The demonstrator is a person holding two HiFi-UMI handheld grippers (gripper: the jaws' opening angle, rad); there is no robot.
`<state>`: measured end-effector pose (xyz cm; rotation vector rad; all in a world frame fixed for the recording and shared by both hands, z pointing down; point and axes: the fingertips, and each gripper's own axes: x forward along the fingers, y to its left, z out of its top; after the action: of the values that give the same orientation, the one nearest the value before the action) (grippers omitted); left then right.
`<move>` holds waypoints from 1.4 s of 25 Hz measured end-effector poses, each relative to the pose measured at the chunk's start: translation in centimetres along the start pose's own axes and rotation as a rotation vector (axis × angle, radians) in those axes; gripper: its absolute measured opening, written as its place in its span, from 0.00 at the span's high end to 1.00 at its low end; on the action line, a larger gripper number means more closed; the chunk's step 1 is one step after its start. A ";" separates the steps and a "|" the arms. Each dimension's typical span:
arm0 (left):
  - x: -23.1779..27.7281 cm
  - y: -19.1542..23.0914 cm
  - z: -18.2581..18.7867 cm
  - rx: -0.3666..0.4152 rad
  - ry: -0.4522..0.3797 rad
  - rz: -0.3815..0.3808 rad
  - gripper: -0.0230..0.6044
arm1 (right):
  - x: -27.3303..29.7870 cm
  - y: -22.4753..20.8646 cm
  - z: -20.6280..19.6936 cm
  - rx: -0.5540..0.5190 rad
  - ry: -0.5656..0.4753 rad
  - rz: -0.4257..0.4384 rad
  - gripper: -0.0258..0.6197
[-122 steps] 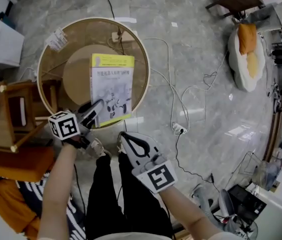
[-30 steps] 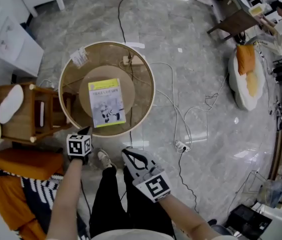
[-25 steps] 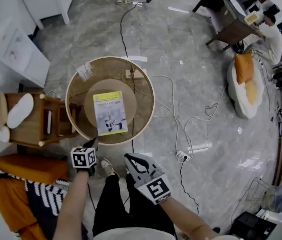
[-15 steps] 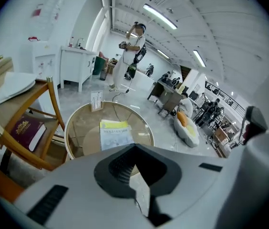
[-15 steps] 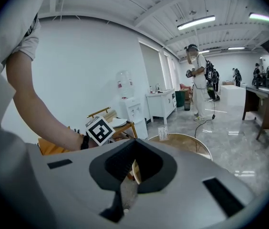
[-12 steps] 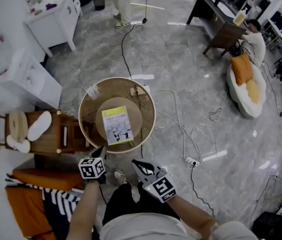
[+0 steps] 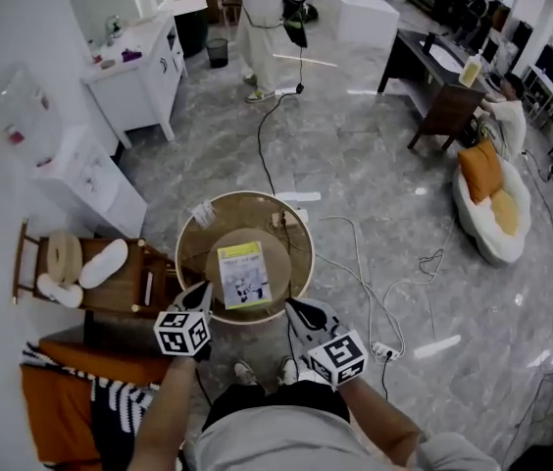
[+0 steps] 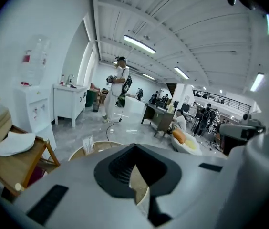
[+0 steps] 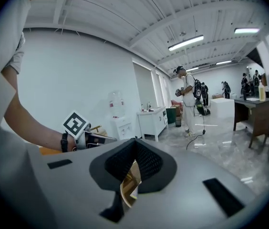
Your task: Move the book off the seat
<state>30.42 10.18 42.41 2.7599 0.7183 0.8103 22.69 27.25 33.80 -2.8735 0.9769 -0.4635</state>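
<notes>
1. The book (image 7: 243, 277) lies flat, cover up, on the middle of the round bench (image 7: 194, 246). It is well apart from the wooden chair (image 7: 120, 281) at the left.
2. The left gripper (image 7: 200, 294) has its jaws together with nothing between them. The right gripper (image 7: 298, 309) looks the same, closed and empty.
3. Both grippers hang by the bench's near rim, and neither touches the book.
4. Judged from this, the move is done: the book is off any seat and let go.
5. The next move asks little, only keeping the jaws clear. Shifting the book again would mean opening the jaws and reaching down to its near edge.
</notes>
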 end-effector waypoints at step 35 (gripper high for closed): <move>-21.2 -3.0 10.0 0.109 -0.479 0.111 0.94 | -6.5 -1.4 9.3 -0.074 -0.114 -0.045 0.93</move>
<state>19.10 1.93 23.42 2.9363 0.5288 0.1072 21.48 32.01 23.55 -2.9550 0.9315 -0.2691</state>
